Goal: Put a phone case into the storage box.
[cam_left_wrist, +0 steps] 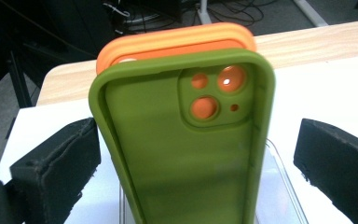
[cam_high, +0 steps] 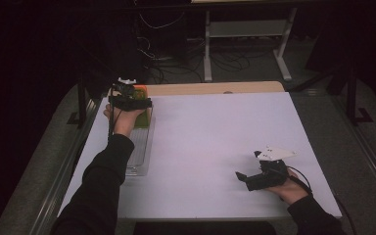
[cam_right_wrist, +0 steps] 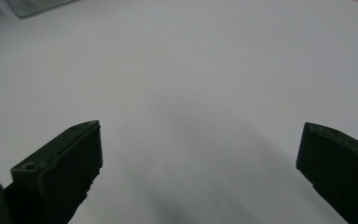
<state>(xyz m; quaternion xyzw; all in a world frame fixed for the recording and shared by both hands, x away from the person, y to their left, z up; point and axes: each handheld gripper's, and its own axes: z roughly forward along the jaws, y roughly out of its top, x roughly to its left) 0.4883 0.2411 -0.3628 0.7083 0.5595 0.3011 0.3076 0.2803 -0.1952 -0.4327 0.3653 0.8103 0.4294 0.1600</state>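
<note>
Green phone case point(cam_left_wrist: 182, 154), 1, fronts 1 orange case point(cam_left_wrist: 177, 39); both tongs, left point(cam_left_wrist: 193, 161) and right point(cam_right_wrist: 198, 163), gape empty.

green case point(cam_left_wrist: 182, 154) between spread jaws, orange case point(cam_left_wrist: 177, 39) behind

A lab or test room, dimly lit: white worktable point(cam_high: 215, 142) at frame centre, black cables point(cam_high: 176, 58) tangled on the grey floor at upper centre, a white metal bench frame point(cam_high: 247, 34) above them, dark stand legs point(cam_high: 355, 98) at right edge.
</note>
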